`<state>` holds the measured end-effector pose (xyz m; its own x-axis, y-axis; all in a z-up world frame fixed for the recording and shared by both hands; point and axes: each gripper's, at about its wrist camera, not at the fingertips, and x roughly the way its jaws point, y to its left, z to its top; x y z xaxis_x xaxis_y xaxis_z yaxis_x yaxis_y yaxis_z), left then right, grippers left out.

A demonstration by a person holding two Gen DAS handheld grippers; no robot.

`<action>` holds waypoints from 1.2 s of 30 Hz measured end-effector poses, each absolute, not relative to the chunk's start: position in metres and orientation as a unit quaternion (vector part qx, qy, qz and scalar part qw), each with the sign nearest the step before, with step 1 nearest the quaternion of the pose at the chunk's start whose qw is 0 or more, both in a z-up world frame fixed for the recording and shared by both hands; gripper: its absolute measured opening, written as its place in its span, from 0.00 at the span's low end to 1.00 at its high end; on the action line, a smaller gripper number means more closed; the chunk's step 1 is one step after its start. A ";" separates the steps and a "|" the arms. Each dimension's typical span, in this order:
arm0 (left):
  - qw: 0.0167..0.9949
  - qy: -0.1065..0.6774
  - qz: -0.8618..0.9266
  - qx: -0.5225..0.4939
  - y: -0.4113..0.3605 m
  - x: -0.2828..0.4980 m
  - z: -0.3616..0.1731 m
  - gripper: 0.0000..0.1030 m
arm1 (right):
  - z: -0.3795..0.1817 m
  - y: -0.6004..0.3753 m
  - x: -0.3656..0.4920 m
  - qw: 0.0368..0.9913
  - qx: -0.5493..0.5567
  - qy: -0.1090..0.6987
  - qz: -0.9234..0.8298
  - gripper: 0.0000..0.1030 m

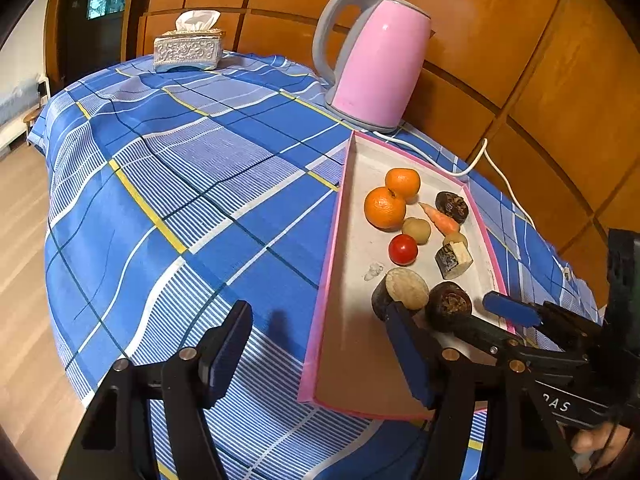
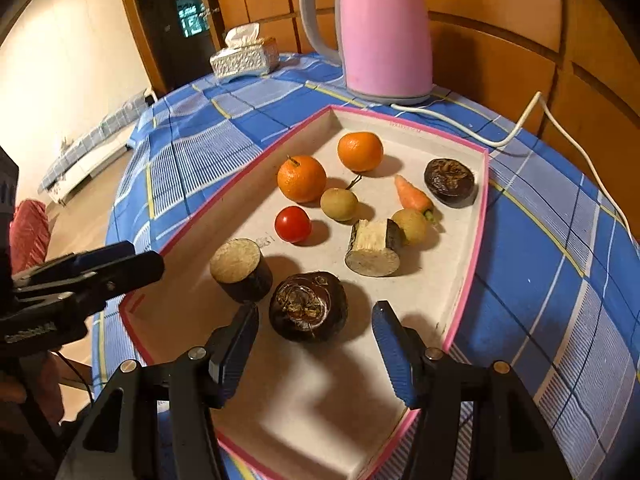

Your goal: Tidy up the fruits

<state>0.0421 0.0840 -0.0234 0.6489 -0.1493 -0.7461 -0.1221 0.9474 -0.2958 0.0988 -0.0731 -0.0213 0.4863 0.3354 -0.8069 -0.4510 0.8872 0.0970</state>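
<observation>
A pink-rimmed white tray (image 2: 468, 280) (image 1: 324, 320) on the blue checked cloth holds two oranges (image 2: 302, 179) (image 1: 385, 207), a cherry tomato (image 2: 293, 224) (image 1: 403, 249), two small tan round fruits (image 2: 339, 204), a small carrot (image 2: 412, 194), two dark water chestnuts and two cut sugarcane pieces (image 2: 236, 270). My right gripper (image 2: 316, 344) is open above the tray's near end, its fingers either side of the near water chestnut (image 2: 307, 306), apart from it. My left gripper (image 1: 320, 352) is open and empty over the tray's left rim.
A pink electric kettle (image 2: 384, 32) (image 1: 376, 64) stands behind the tray, its white cord (image 2: 532, 116) trailing right. A silver tissue box (image 1: 188, 50) (image 2: 245, 56) sits at the table's far corner. Wood-panelled wall runs behind. The floor drops off to the left.
</observation>
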 end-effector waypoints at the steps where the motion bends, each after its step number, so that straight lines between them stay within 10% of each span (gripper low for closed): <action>1: 0.894 0.418 -0.008 -0.161 0.084 0.042 -0.023 0.68 | -0.020 -0.075 0.096 0.862 -0.060 0.450 0.226 0.58; 16: 0.907 0.397 -0.013 -0.141 0.073 0.029 -0.007 0.71 | -0.004 -0.095 0.059 0.902 -0.025 0.408 0.142 0.58; 28: 0.930 0.357 0.008 -0.088 0.057 0.007 0.010 0.99 | 0.009 -0.115 0.026 0.930 -0.005 0.368 0.018 0.67; 36: 0.941 0.332 0.018 -0.067 0.050 -0.006 0.016 1.00 | 0.008 -0.106 0.013 0.933 -0.026 0.360 -0.010 0.67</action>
<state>-0.0059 0.0501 0.0164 0.7791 -0.0111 -0.6269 -0.0780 0.9903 -0.1145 0.0127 -0.1057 0.0085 0.7406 -0.0376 -0.6709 -0.0002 0.9984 -0.0562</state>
